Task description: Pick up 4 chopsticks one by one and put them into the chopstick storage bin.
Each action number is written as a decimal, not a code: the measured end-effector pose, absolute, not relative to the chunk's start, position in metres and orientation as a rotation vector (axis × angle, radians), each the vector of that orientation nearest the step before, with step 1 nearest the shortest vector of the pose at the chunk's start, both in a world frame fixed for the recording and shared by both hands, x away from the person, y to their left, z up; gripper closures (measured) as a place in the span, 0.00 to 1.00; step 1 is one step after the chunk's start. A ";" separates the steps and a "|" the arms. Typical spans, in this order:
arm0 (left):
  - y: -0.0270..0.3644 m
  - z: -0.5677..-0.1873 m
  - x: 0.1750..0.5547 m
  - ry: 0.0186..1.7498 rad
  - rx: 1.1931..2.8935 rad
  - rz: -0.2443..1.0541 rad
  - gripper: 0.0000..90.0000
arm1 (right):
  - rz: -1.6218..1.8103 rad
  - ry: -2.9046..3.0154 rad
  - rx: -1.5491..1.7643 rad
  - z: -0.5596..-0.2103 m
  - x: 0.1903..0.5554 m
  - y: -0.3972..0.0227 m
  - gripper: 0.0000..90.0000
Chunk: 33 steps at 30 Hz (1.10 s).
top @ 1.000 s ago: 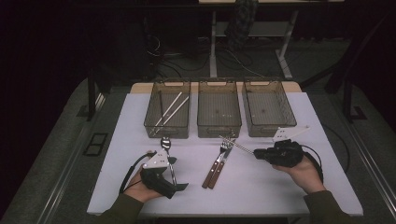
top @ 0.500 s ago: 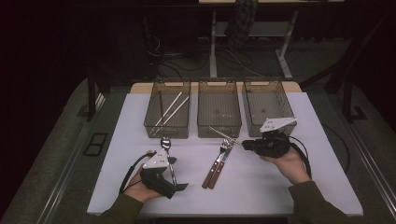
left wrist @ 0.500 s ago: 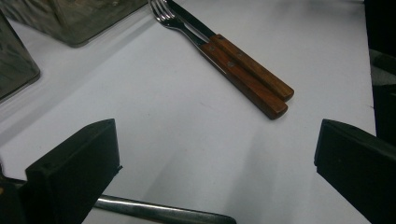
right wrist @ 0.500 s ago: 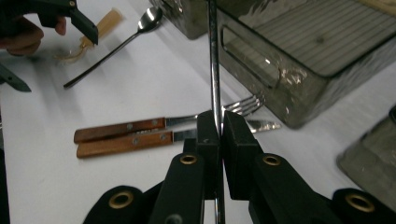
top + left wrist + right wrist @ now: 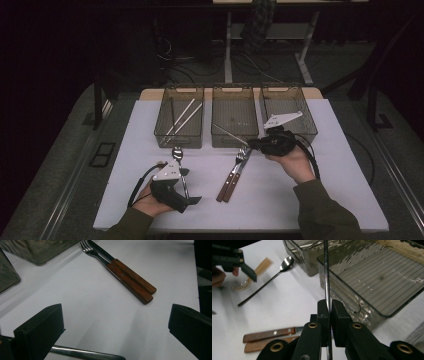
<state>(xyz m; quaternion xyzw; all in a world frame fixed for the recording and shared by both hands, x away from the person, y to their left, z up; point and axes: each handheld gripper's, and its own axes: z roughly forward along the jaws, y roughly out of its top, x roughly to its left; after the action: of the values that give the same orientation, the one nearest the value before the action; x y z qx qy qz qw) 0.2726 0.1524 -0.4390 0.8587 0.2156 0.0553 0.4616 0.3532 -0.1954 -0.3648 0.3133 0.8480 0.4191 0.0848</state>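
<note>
We hold a thin metal rod (image 5: pixel 326 277) in the right claw (image 5: pixel 329 312), clamped between its pads and sticking out ahead of them. The grip is near one end, so the rod can pivot or slip down if we swing fast. Its far tip is over the middle bin (image 5: pixel 235 116), just ahead of the claw, and may knock the rim. The right hand (image 5: pixel 295 162) is lifted off the table, claw pointing level toward the left. The left claw (image 5: pixel 182 197) rests low with jaws wide apart, holding nothing; a spoon (image 5: pixel 179 162) lies beside it, the fork and knife (image 5: pixel 125 275) ahead.
</note>
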 end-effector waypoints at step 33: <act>0.153 -0.438 0.272 0.525 2.105 0.122 0.00 | 1.168 2.530 0.999 -0.345 0.416 -0.115 0.95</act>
<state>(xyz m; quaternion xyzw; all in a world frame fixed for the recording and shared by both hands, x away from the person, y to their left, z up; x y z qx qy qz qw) 0.2719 0.1528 -0.4385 0.8574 0.2137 0.0496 0.4656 0.4158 -0.1146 -0.3450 0.3360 0.8511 0.3931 0.0907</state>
